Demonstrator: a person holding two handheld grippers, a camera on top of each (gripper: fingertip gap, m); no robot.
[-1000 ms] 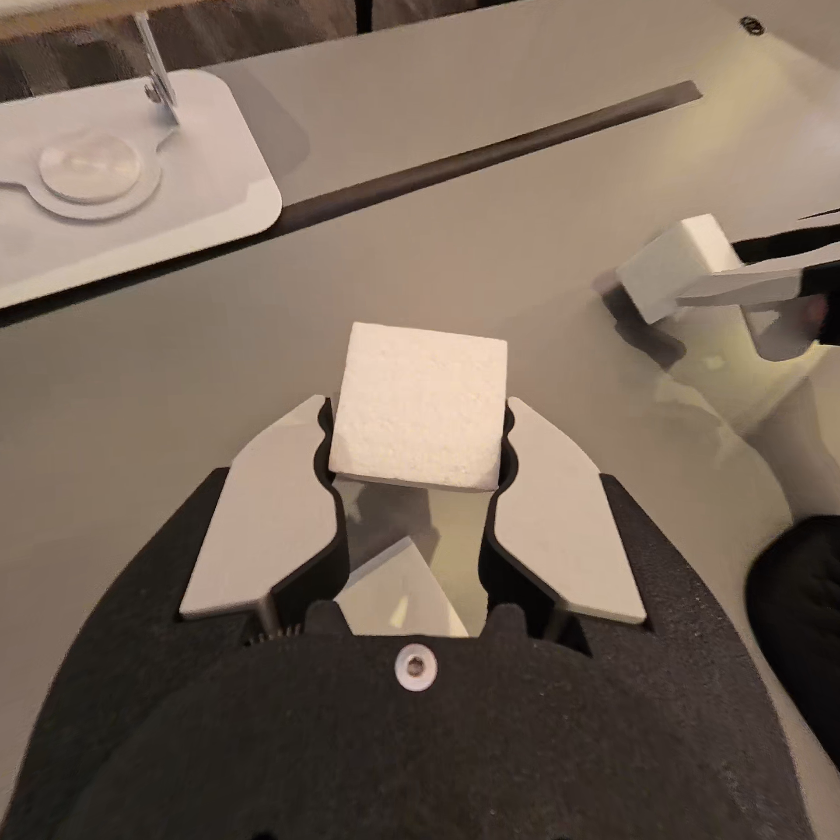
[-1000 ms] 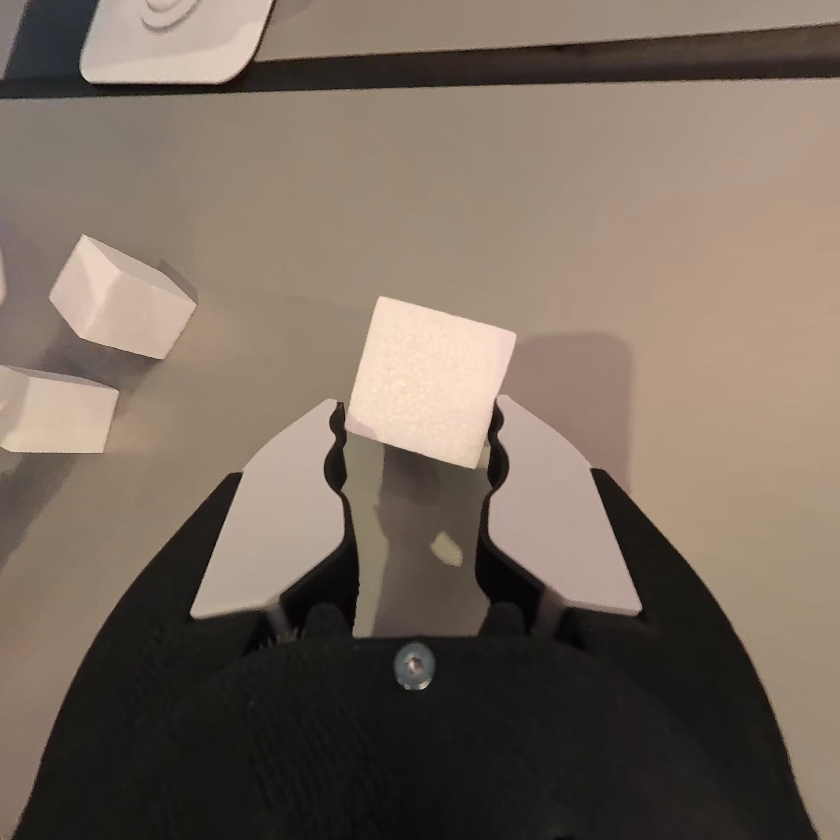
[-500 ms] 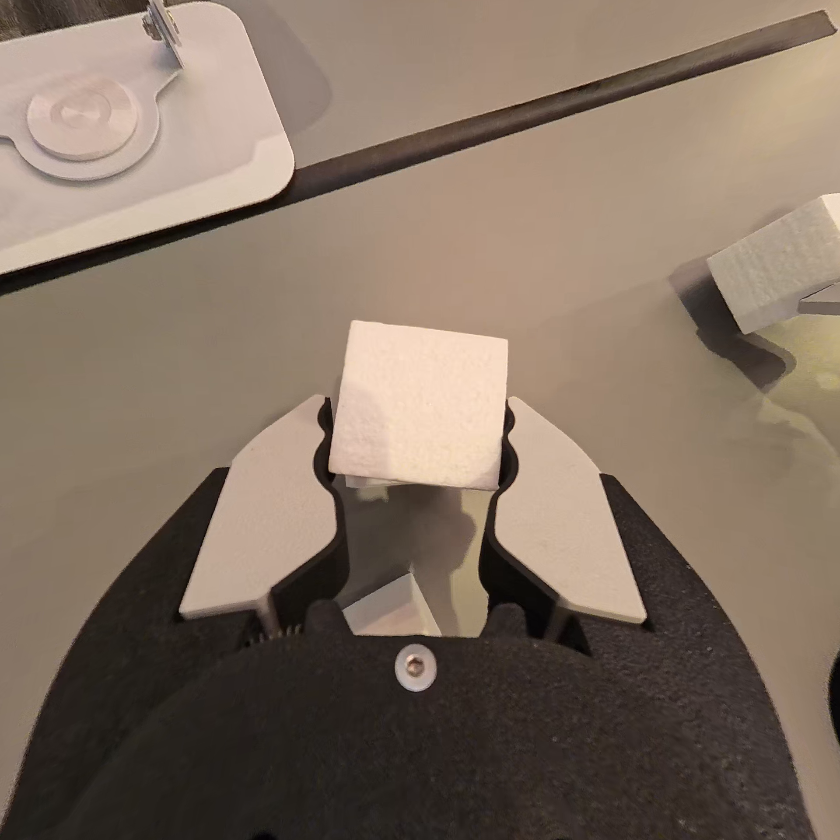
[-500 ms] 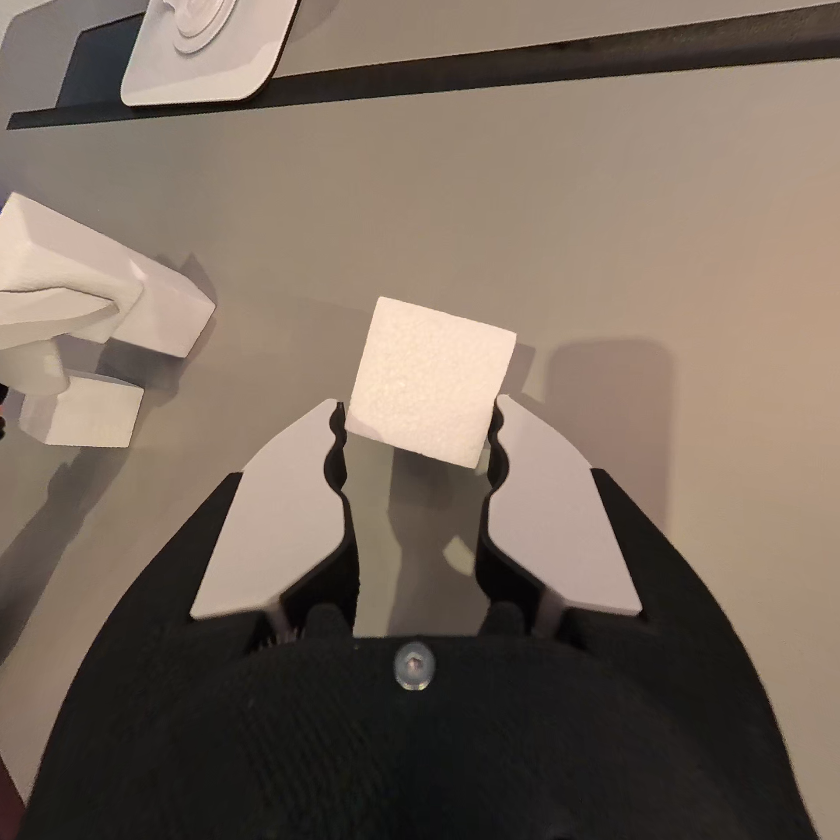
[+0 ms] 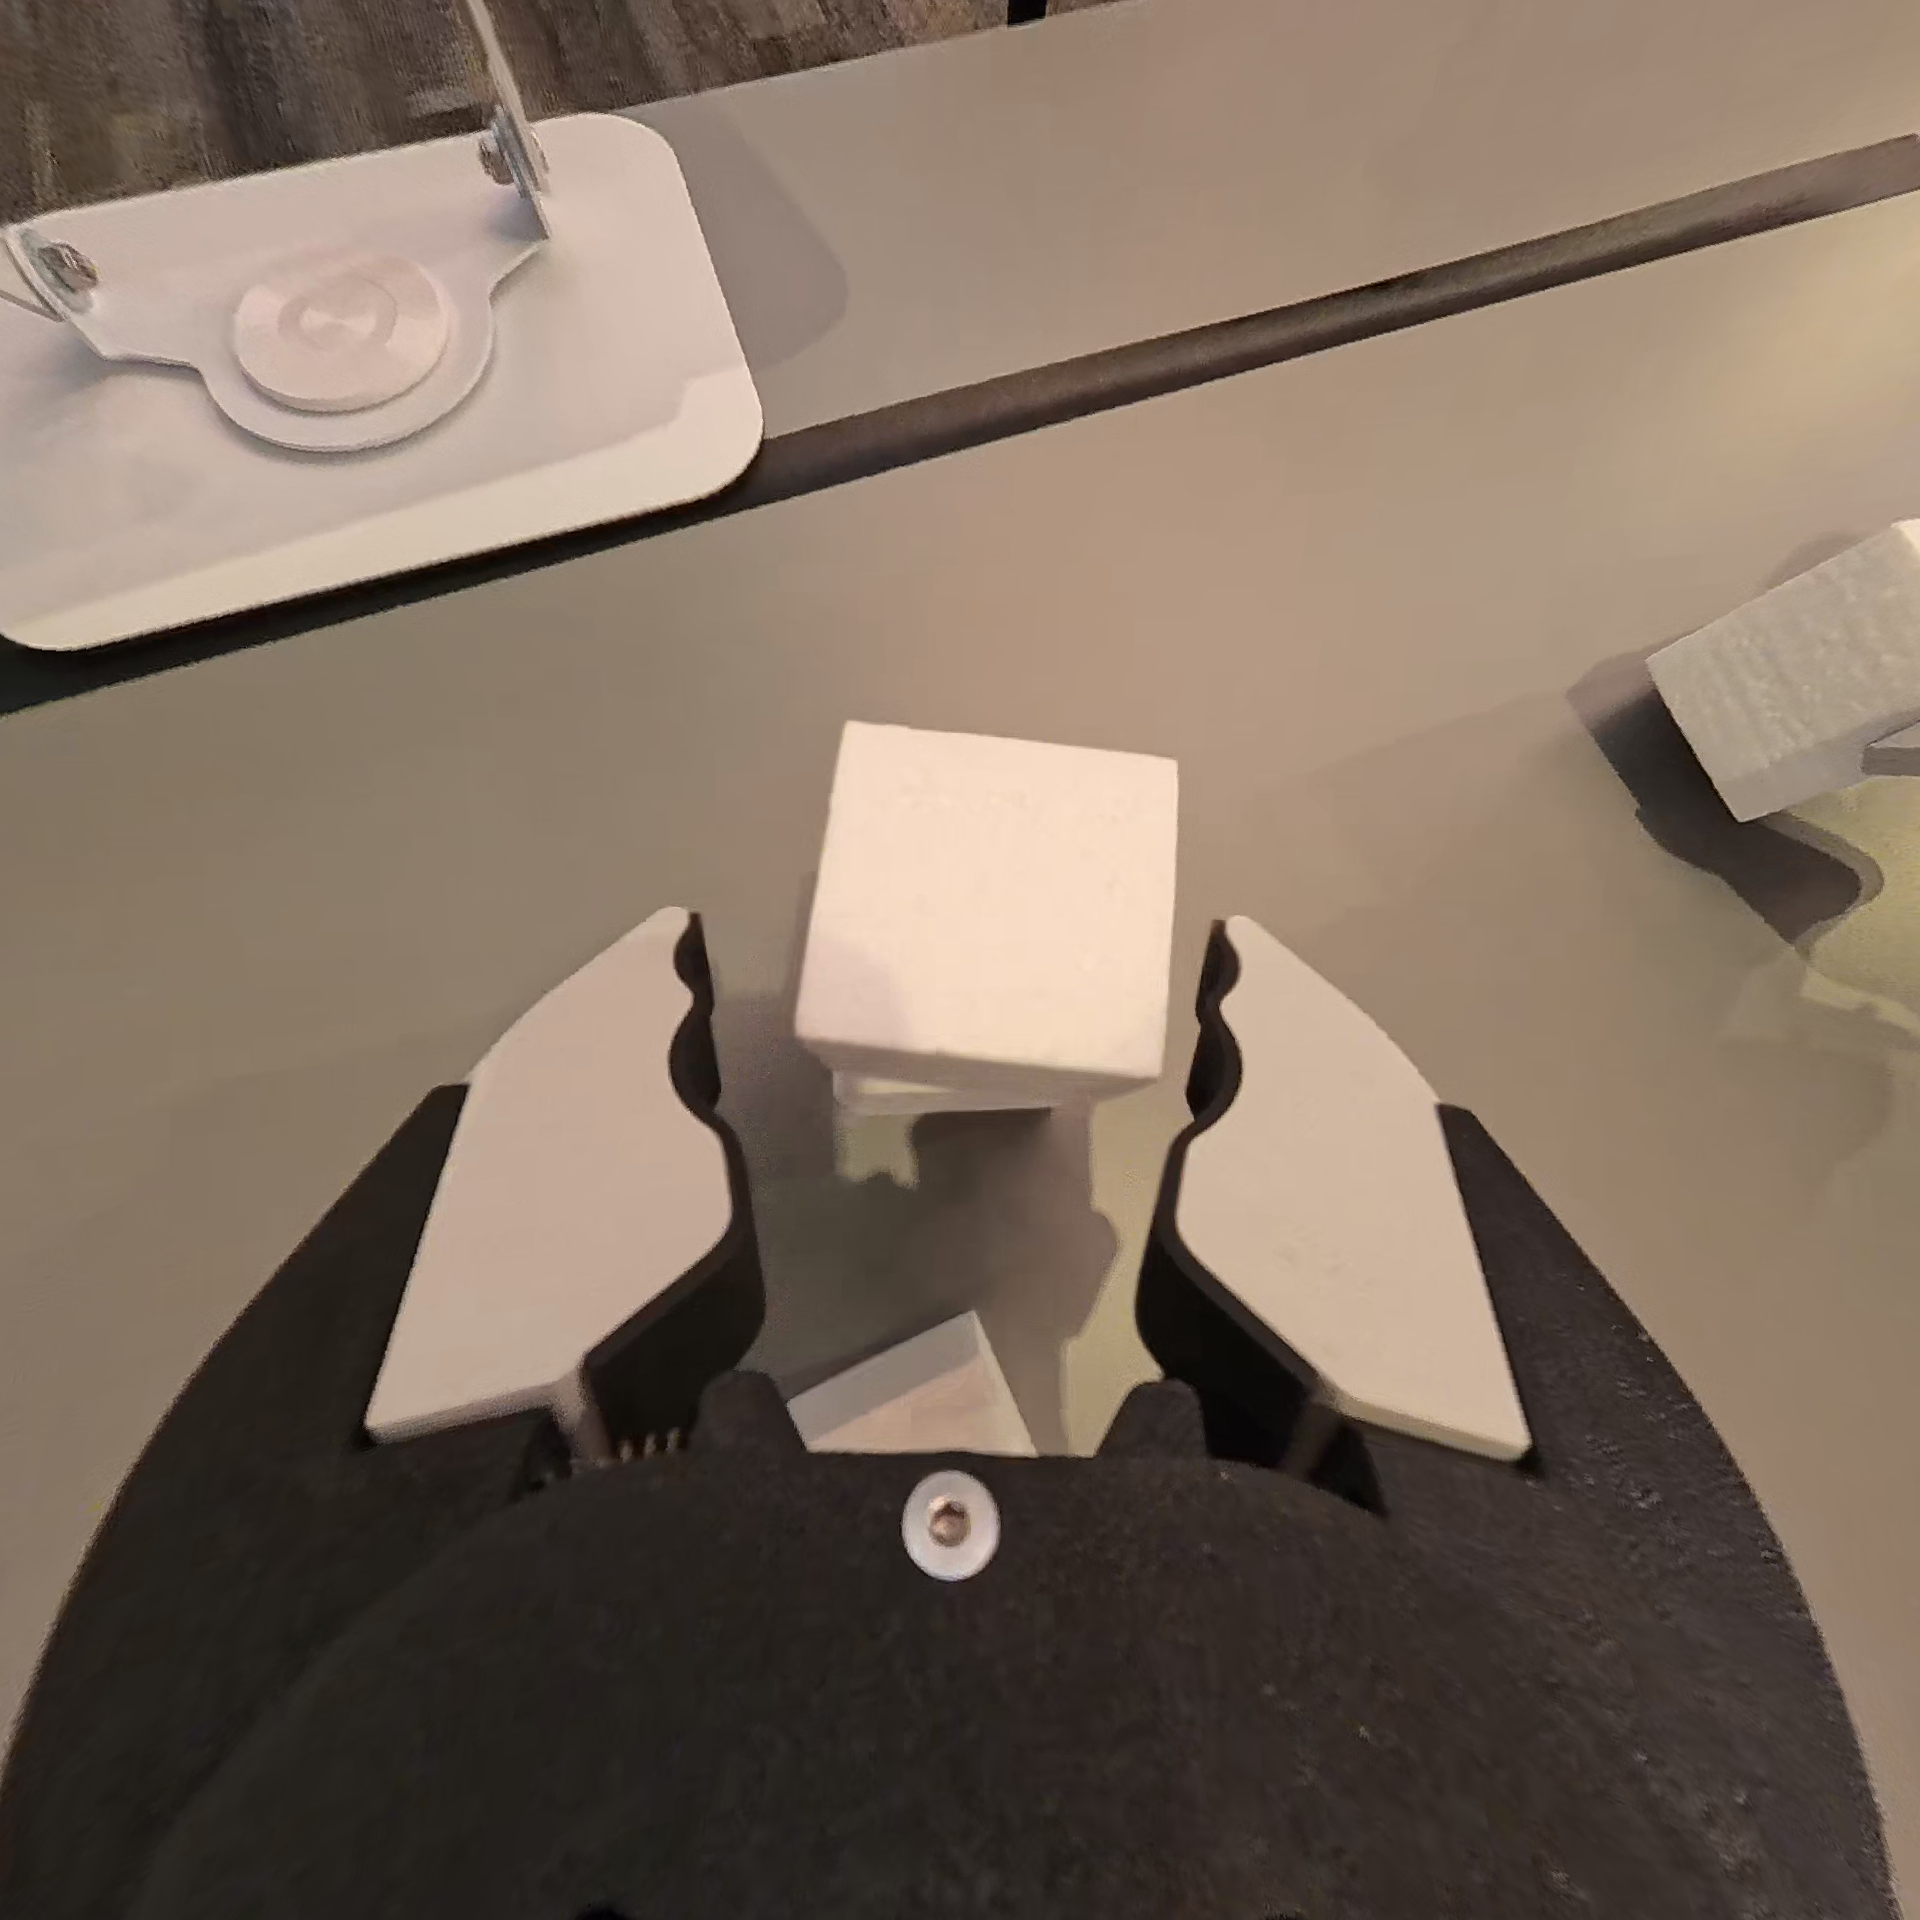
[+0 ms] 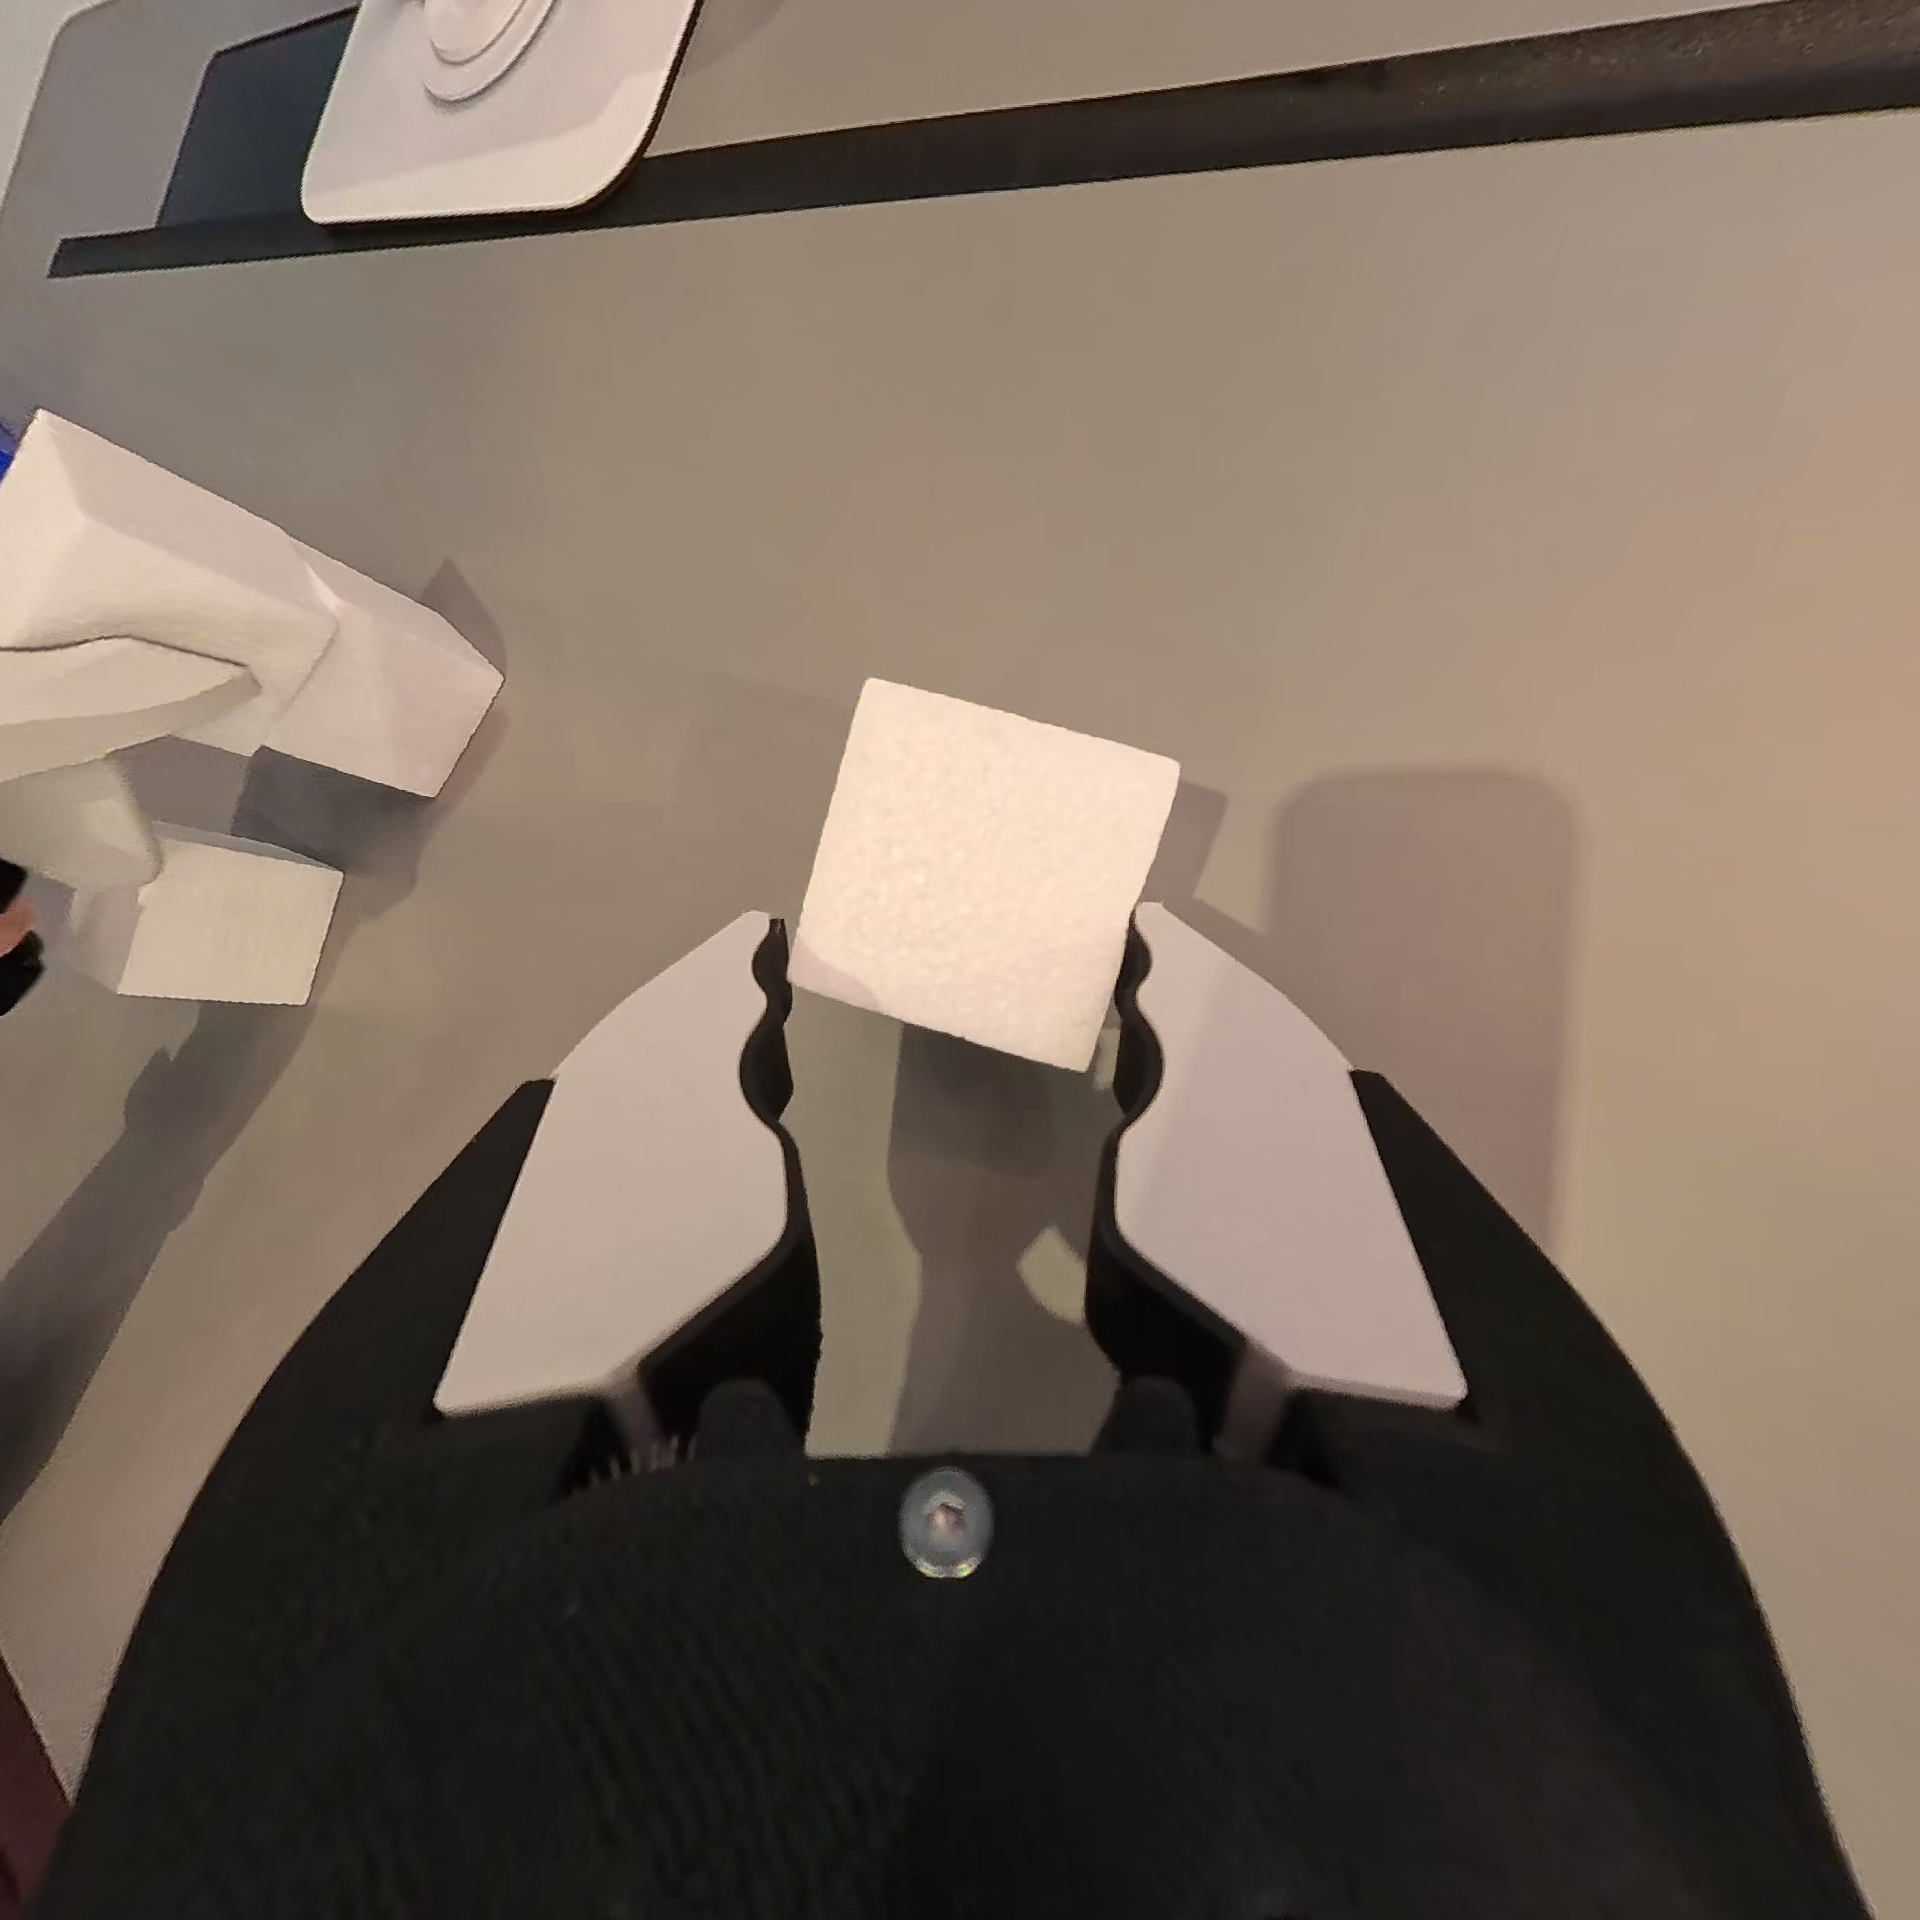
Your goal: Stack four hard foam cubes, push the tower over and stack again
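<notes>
My left gripper (image 5: 956, 935) is open, with a gap on each side of a white foam cube (image 5: 987, 904) that sits between the fingers. This cube rests on a second cube, of which only a sliver (image 5: 935, 1096) shows. A third cube (image 5: 914, 1392) lies on the table close under the gripper's base. My right gripper (image 6: 951, 925) is shut on a fourth cube (image 6: 977, 873) and holds it above the table; it also shows at the right edge of the left wrist view (image 5: 1797, 665). In the right wrist view, two cubes (image 6: 395, 707) (image 6: 218, 925) lie at the far left, partly behind the left gripper's fingers (image 6: 125, 707).
A white flat plate with a round disc and a metal bracket (image 5: 343, 395) lies at the back left; it also shows in the right wrist view (image 6: 499, 104). A dark slot (image 5: 1247, 353) runs across the grey table (image 5: 416, 831) behind the cubes.
My left gripper has opened and let go of its cube, which now rests on the cube below. My right gripper still holds its cube and has come a little closer to the stack.
</notes>
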